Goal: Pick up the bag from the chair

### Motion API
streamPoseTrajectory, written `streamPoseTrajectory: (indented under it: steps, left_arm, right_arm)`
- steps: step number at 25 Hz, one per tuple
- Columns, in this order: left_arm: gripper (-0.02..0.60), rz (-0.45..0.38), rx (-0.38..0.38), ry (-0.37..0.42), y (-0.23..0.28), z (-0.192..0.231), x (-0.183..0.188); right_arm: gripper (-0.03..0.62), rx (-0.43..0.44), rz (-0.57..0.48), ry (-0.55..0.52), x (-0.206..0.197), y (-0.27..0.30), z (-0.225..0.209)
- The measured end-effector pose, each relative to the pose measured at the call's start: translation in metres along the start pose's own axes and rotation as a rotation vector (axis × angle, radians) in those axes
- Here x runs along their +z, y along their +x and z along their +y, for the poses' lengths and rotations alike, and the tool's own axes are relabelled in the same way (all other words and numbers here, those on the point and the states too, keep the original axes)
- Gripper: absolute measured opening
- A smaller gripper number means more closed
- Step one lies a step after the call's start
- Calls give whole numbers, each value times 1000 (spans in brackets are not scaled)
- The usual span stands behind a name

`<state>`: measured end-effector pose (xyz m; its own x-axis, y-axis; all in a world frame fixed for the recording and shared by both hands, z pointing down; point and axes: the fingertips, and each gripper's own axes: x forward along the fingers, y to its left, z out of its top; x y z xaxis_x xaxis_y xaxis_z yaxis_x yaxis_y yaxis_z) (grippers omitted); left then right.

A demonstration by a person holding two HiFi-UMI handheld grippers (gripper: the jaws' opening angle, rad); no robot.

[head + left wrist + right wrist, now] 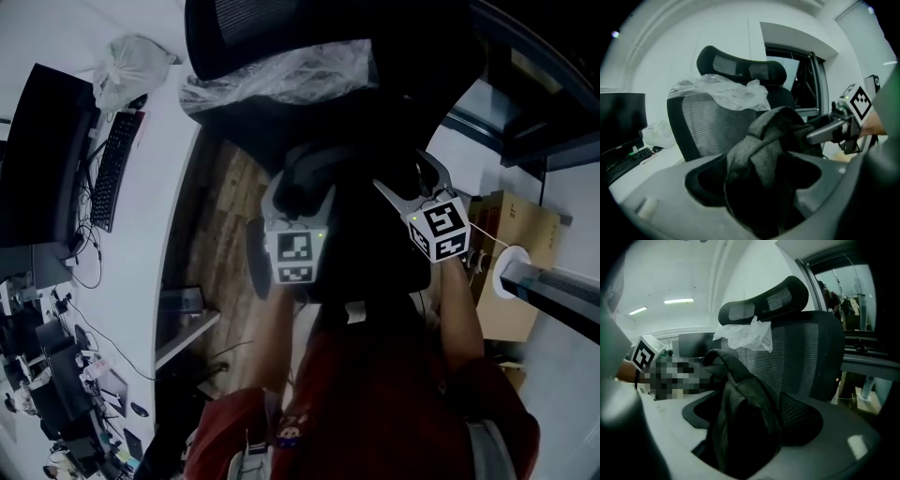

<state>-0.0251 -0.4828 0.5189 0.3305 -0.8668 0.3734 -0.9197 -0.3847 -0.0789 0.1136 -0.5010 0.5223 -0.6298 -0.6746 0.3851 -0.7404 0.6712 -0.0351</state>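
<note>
A dark grey fabric bag (764, 154) is bunched up on the seat of a black mesh office chair (705, 126). In the head view it is a dark mass (361, 239) between my two grippers. My left gripper (754, 185) stands open, its pads (701, 180) wide apart with the bag's folds between them. My right gripper (745, 427) is also open around a bag strap and fold (740, 399). From the head view the left gripper (302, 187) and right gripper (405, 192) flank the bag from either side. Crinkled clear plastic (281, 75) hangs over the chair's backrest under the headrest (272, 33).
A white desk (159, 141) runs along the left with a keyboard (112, 169), a monitor (42, 159) and a white plastic bag (127, 66). A cardboard box (520, 234) sits on the right by a window frame (544, 141). Wooden floor (211, 216) lies beside the chair.
</note>
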Motion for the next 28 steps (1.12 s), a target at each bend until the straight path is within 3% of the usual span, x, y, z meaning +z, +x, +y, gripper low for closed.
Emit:
streamPoseTrajectory:
  steps: [5, 9, 18, 28]
  left_arm:
    - [368, -20, 9, -43, 14, 4, -5]
    - [331, -28, 6, -37, 19, -1, -6]
    - [230, -16, 8, -55, 20, 2, -9]
    - [197, -29, 2, -70, 5, -2, -9]
  right_arm:
    - [374, 9, 7, -12, -11, 15, -5]
    - [370, -18, 1, -37, -13, 17, -11]
    - [232, -41, 9, -52, -15, 21, -10]
    - [181, -52, 31, -56, -13, 11, 2]
